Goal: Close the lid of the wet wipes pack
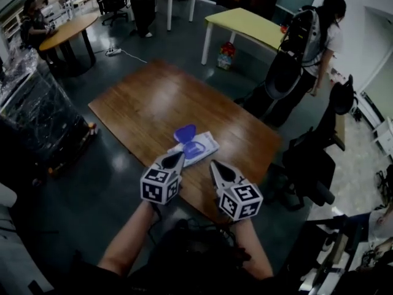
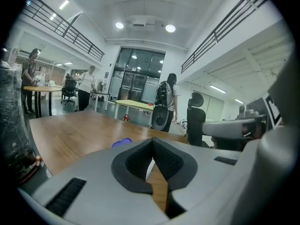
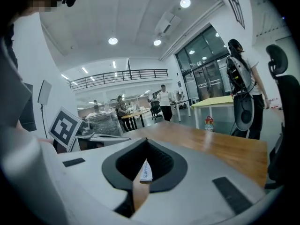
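A: Start nearest. How do the two grippers stand?

B: The left gripper (image 1: 178,156) has its jaws pressed together with nothing between them. Its own view shows the pads meeting at the tip. The right gripper (image 1: 214,164) is the same, with jaws together and empty. Both are held low over the near edge of the wooden table (image 1: 138,100), side by side and a little apart.

A: And the wet wipes pack?

B: The wet wipes pack (image 1: 206,145) lies flat on that table, just beyond the two tips and between them. In the head view its long axis runs from lower left to upper right, across the person's front rather than away from them. The left tip overlaps the pack's left end, but I cannot tell whether it touches.

A: The lid?

B: The purple-blue lid (image 1: 184,133) is open. It is swung up off the pack's left part and points toward the far side of the table.

A: Farther out?

B: A black office chair (image 1: 310,165) stands off the table's right corner. Beyond it a person with a backpack (image 1: 310,39) stands beside a yellow table (image 1: 242,24).
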Demonstrator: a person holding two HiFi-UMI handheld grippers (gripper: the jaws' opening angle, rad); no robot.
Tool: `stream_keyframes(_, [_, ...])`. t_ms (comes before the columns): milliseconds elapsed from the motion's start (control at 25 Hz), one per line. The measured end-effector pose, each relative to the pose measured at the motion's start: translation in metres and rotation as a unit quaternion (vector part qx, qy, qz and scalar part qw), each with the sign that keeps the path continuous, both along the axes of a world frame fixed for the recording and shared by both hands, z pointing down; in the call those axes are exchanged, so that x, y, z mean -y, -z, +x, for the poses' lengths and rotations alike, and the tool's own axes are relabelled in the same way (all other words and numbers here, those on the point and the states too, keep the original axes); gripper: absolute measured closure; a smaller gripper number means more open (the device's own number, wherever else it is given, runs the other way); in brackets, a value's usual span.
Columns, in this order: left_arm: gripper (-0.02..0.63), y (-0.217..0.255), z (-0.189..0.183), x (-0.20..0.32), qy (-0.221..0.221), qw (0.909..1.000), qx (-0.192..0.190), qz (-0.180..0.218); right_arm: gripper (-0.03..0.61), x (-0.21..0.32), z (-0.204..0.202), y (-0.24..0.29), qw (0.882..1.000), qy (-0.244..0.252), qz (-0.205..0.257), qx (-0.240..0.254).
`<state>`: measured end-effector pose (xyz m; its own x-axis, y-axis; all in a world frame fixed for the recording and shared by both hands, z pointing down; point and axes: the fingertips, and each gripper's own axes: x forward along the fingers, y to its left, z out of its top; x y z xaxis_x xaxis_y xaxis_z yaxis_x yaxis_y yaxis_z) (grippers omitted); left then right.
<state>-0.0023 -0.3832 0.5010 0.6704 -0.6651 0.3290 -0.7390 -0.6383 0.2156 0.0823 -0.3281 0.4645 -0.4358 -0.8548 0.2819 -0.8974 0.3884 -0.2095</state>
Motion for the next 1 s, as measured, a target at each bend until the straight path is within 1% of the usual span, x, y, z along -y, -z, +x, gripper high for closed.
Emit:
stream_keyframes(240, [0.606, -0.019, 0.007, 0.034, 0.014, 0.9997, 0.018, -0.012, 0.569, 0.029, 0.008, -0.009, 1.000, 0.004, -0.006, 0.002])
stream_keyframes(360, [0.606, -0.026, 0.008, 0.049, 0.030, 0.9990, 0.030, -0.015, 0.569, 0.037, 0.008, -0.016, 1.000, 0.023, -0.016, 0.007])
stream_keyframes(520, [0.606, -0.037, 0.002, 0.069, 0.055, 0.9973, 0.042, -0.023, 0.569, 0.040, 0.002, -0.020, 0.998, 0.055, -0.021, -0.006])
stream_keyframes(640, [0.604, -0.048, 0.002, 0.089, 0.060, 0.9961, 0.059, -0.027, 0.569, 0.046, 0.006, -0.024, 0.997, 0.067, -0.021, -0.014])
stream_keyframes(680, [0.573, -0.052, 0.003, 0.096, 0.061, 0.9957, 0.064, -0.029, 0.569, 0.047, 0.008, -0.025, 0.997, 0.070, -0.022, -0.013])
stream_keyframes(720, [0.504, -0.057, 0.003, 0.103, 0.061, 0.9953, 0.068, -0.032, 0.569, 0.048, 0.011, -0.027, 0.997, 0.071, -0.025, -0.012])
stream_keyframes(760, [0.485, -0.062, 0.002, 0.110, 0.061, 0.9950, 0.071, -0.035, 0.569, 0.047, 0.013, -0.029, 0.997, 0.069, -0.027, -0.011])
stream_keyframes(840, [0.422, -0.070, -0.001, 0.123, 0.059, 0.9946, 0.075, -0.041, 0.569, 0.046, 0.017, -0.031, 0.997, 0.064, -0.031, -0.012])
stream_keyframes(1000, [0.362, -0.091, -0.006, 0.145, 0.053, 0.9934, 0.081, -0.062, 0.569, 0.042, 0.025, -0.036, 0.997, 0.058, -0.044, -0.024])
